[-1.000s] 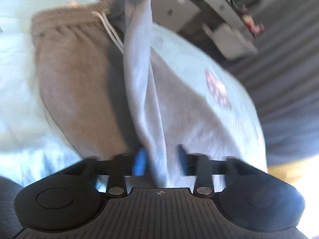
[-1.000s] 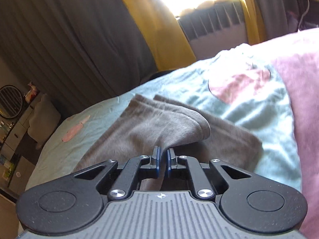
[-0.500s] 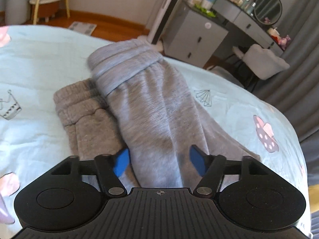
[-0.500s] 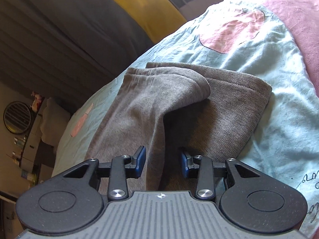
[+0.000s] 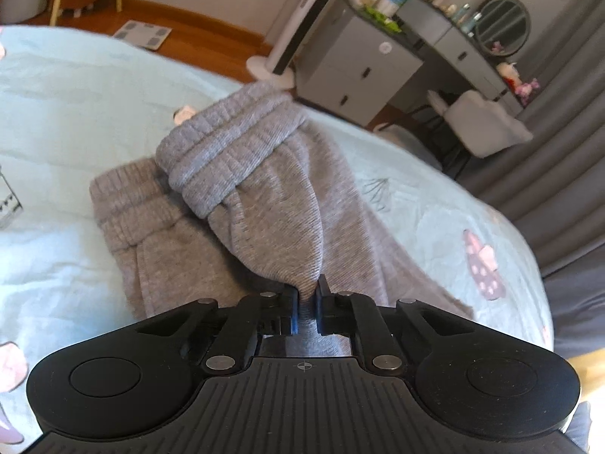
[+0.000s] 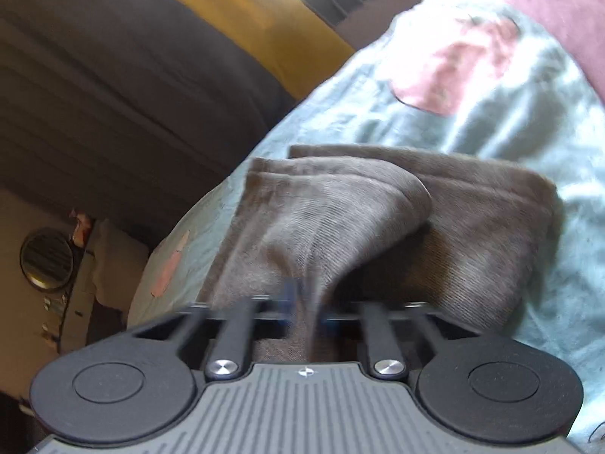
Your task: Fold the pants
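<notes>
My left wrist camera: sits close and low behind my left gripper (image 5: 305, 302), facing across the pale blue printed bedsheet (image 5: 68, 113) toward a grey dresser (image 5: 355, 75). My right wrist camera: close behind my right gripper (image 6: 304, 308), facing dark grey curtains (image 6: 113, 94). Shared by both: the grey knit sweatpants (image 5: 264, 208) (image 6: 321, 227), bedsheet (image 6: 510, 132).

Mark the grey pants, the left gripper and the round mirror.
grey pants (image 5: 272, 204): left wrist view, on the lifted upper layer.
left gripper (image 5: 305, 308): left wrist view, midway between fingertips pinching the fabric.
round mirror (image 5: 502, 24): left wrist view, on its glass.
</notes>
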